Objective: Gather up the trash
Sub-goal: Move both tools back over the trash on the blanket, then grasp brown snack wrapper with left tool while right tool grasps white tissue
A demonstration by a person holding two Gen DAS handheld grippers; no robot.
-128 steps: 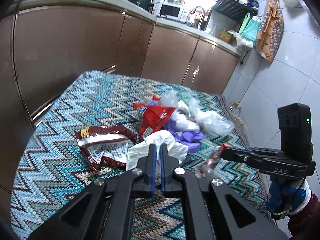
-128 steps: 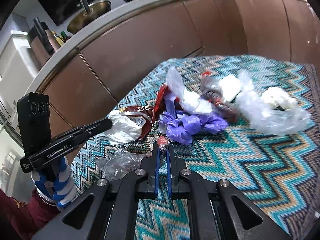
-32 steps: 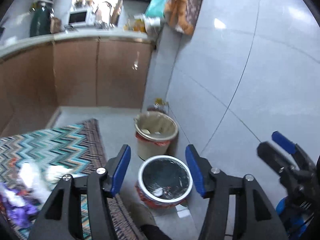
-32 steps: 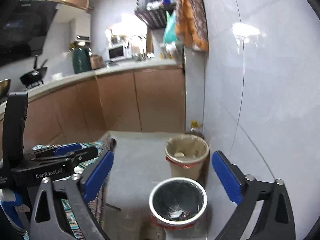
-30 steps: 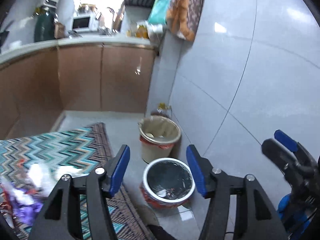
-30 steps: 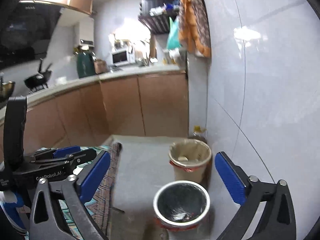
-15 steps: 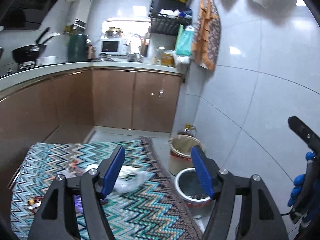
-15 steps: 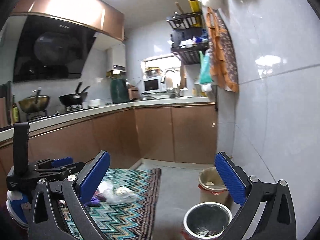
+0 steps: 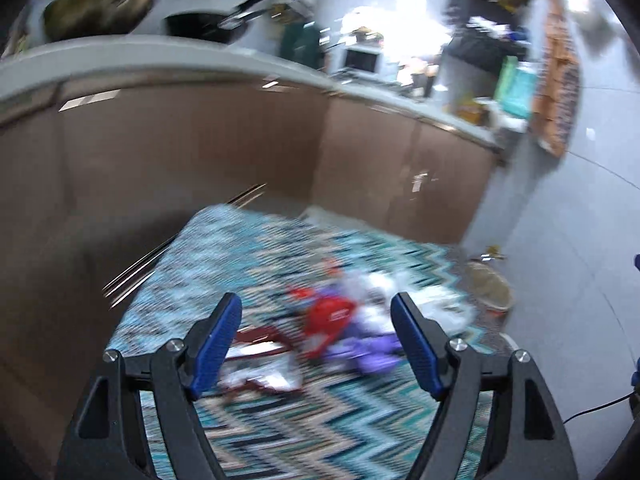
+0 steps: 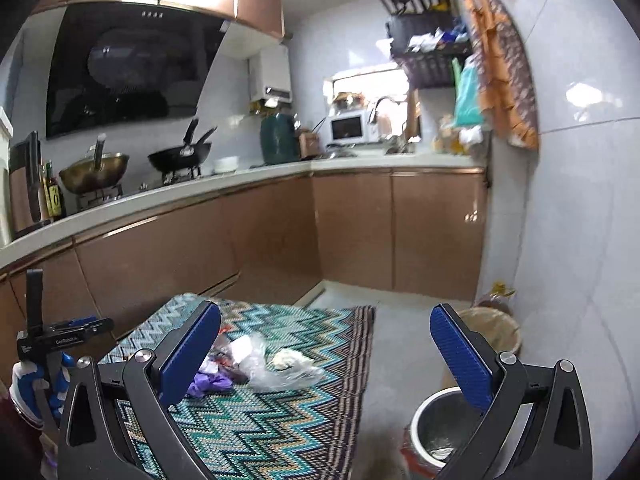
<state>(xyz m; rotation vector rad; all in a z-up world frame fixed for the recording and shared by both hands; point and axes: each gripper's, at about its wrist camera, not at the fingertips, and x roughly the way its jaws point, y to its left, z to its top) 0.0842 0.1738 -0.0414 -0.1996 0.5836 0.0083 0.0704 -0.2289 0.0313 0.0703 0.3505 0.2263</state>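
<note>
Steel bin (image 10: pixel 434 430), lower right of frame, holds pale scraps; trash pile (image 9: pixel 340 320) on rug (image 9: pixel 280 432) lies between released left gripper (image 9: pixel 316 344) jaws; right gripper (image 10: pixel 326 350) released, empty.

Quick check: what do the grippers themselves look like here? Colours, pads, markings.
Both the left gripper and right gripper have black angular frames with silver screws and ribbed blue finger pads. From the right wrist view, the left unit carries white lettering, unreadable, and a blue-and-white handle.
</note>
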